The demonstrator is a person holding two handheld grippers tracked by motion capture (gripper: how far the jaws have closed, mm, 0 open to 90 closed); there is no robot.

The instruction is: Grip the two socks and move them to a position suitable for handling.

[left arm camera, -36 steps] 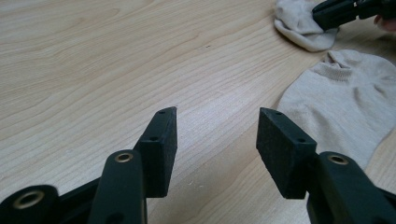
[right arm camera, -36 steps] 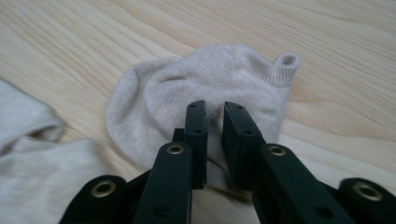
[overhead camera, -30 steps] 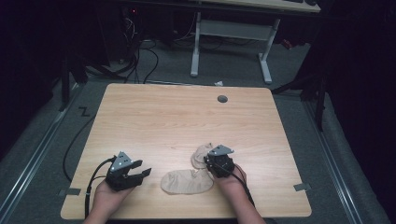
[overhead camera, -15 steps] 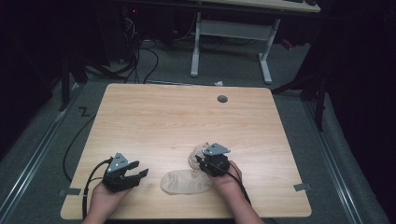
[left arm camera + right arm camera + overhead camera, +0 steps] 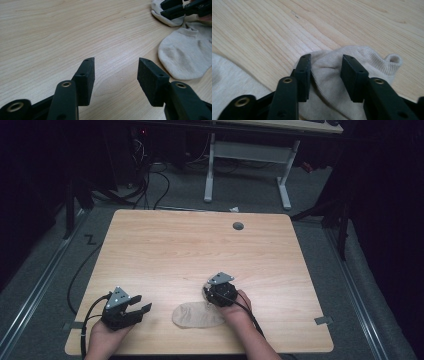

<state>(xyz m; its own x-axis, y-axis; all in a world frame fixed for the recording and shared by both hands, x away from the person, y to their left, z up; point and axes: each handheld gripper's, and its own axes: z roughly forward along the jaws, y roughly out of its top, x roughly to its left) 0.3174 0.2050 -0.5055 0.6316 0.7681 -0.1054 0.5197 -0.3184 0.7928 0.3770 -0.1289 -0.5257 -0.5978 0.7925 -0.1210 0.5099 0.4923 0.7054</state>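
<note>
You are holding your left gripper [image 5: 141, 306] low over the light wooden table [image 5: 170, 250], near its front left corner, and its two black jaws are standing wide apart with only bare wood between them. In the left gripper view the flat beige ankle sock [image 5: 186, 48] is lying to the right of these jaws, apart from them, with its rounded toe end pointing toward the gripper. Behind it, in the upper right corner of that view, a second, bunched beige sock [image 5: 163, 15] is resting on the wood under the dark jaws of your other gripper.

Your right gripper [image 5: 212, 291] is pointing steeply down at this bunched sock, just behind the flat sock [image 5: 197, 315], which is lying close to the front edge between your two hands. In the right gripper view the jaws are standing at a middle width, one on each side of a raised fold of the bunched sock [image 5: 362, 57]. The fabric is filling the gap between them, and the left jaw seems to be touching it; I cannot tell if the cloth is really pinched. The ribbed cuff with its small loop is lying to the right of the jaws, flat on the table, and part of the flat sock [image 5: 229, 80] is showing at the lower left.
</note>
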